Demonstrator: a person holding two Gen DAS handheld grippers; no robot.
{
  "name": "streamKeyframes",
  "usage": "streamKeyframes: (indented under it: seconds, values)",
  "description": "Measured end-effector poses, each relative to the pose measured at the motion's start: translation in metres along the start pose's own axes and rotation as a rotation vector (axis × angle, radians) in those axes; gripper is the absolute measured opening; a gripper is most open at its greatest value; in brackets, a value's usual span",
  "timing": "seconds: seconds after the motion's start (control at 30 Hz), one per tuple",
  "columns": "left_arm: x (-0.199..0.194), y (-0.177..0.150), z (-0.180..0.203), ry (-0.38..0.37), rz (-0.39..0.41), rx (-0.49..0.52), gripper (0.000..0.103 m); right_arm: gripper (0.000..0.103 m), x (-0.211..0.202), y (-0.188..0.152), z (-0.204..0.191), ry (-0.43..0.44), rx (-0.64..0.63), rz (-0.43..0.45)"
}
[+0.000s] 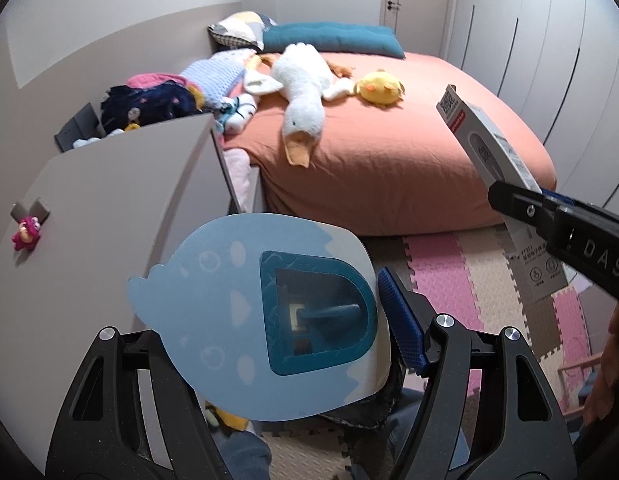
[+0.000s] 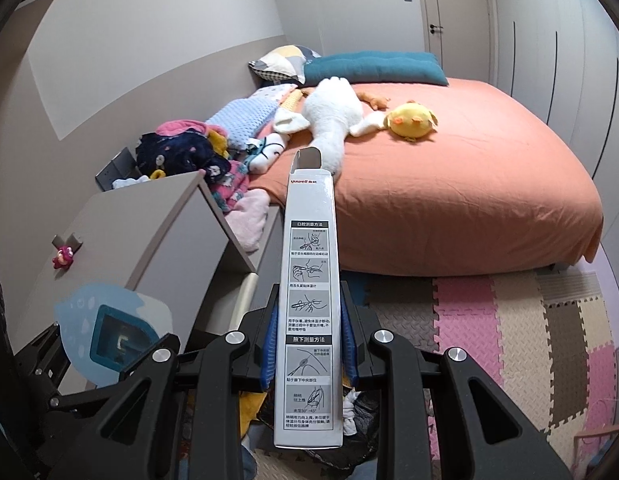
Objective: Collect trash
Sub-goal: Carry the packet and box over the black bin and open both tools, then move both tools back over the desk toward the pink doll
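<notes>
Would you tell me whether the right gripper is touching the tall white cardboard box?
Touching: the right wrist view shows the right gripper with jaws clamped on the box.

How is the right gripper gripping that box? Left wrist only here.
Observer: The right gripper is shut on the box, with the blue pads on its narrow sides.
Operator: Which face is up?
Observer: Pictogram instructions, with "yuwell" printed at the far end.
Operator: Anything below it?
Observer: What looks like a black bag with white scraps in it, under the box's near end.
</notes>
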State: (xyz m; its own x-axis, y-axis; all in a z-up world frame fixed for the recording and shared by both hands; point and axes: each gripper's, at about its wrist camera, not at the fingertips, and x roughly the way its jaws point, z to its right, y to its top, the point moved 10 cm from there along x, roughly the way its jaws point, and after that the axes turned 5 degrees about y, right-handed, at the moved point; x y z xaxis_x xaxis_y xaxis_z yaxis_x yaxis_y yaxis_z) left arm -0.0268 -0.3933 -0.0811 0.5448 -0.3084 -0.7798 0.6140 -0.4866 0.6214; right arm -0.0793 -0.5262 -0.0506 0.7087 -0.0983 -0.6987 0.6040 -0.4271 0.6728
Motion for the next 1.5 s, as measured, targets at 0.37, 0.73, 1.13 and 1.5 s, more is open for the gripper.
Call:
streamKeyframes:
  seconds: [0.37,0.73,1.13,1.5]
  values:
    - [0.021,-0.015,-0.019,0.049,-0.081,-0.017,0.098,0.078,0.006,0.005,0.018,-0.071,0.032,0.012]
    - [0.013,-0.012,-0.058,0.096,-0.045,-0.051,0.098,0.079,0.024,0.003,-0.017,-0.034,-0.011,-0.012]
    - [0.009,-0.016,-0.128,0.166,-0.039,-0.140,0.098,0.080,0.046,0.010,-0.087,0.064,-0.066,-0.014]
    - [0.006,-0.025,-0.198,0.215,-0.039,-0.236,0.098,0.080,0.075,0.011,-0.161,0.149,-0.143,-0.039]
